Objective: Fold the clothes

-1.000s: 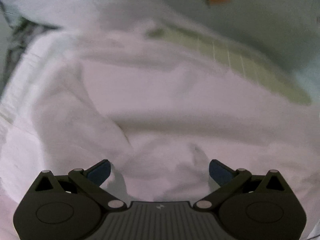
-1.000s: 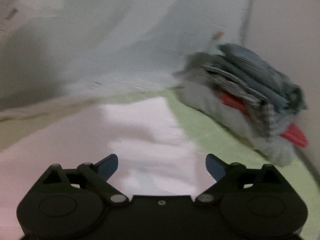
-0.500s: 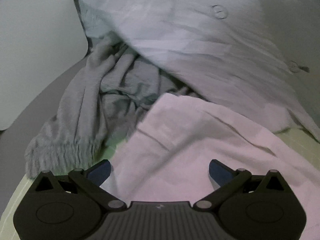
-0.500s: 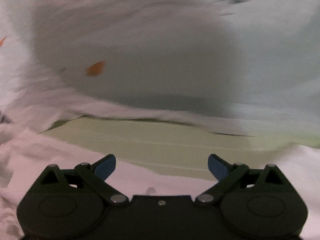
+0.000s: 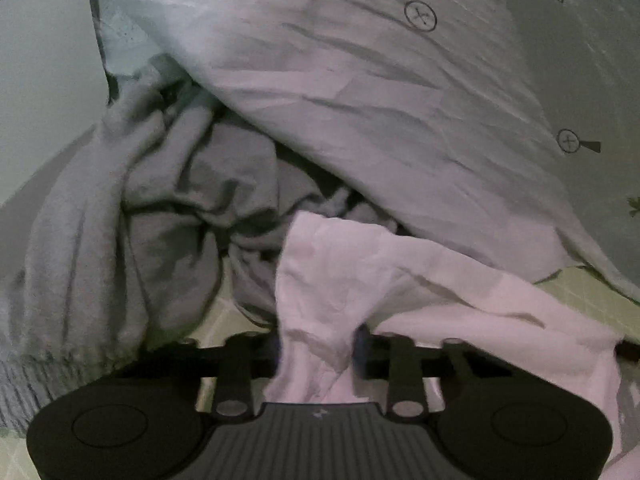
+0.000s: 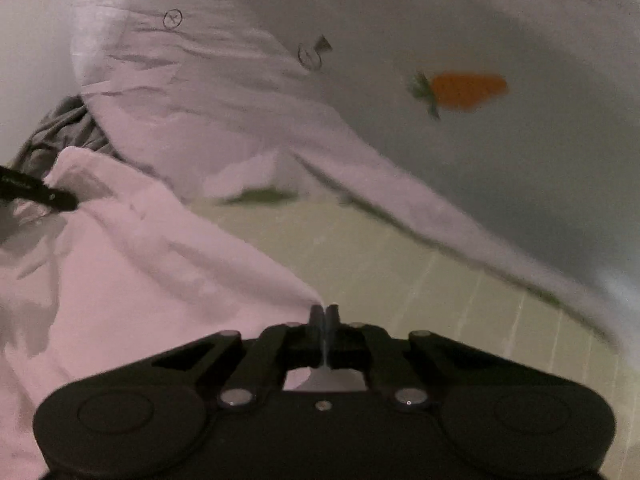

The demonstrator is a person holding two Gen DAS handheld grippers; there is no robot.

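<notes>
both grippers taking hold of the pale pink garment (image 5: 400,280) along one edge, ready for a fold.

the left gripper (image 5: 318,350) is closing, its jaws narrowing on a bunched corner of the cloth that is standing up between them and spilling back over the body; the pads look to be pressing it already. the right gripper (image 6: 324,316) is pinching a thin edge of the same garment, jaws pressed together with only fabric between. the garment is lying stretched between the two holds, likely so the edge can be lifted evenly. ahead of the left jaws a grey garment (image 5: 160,208) is lying crumpled, beside a printed white sheet (image 5: 360,80); ahead of the right jaws, bare green bedding (image 6: 400,264).
</notes>
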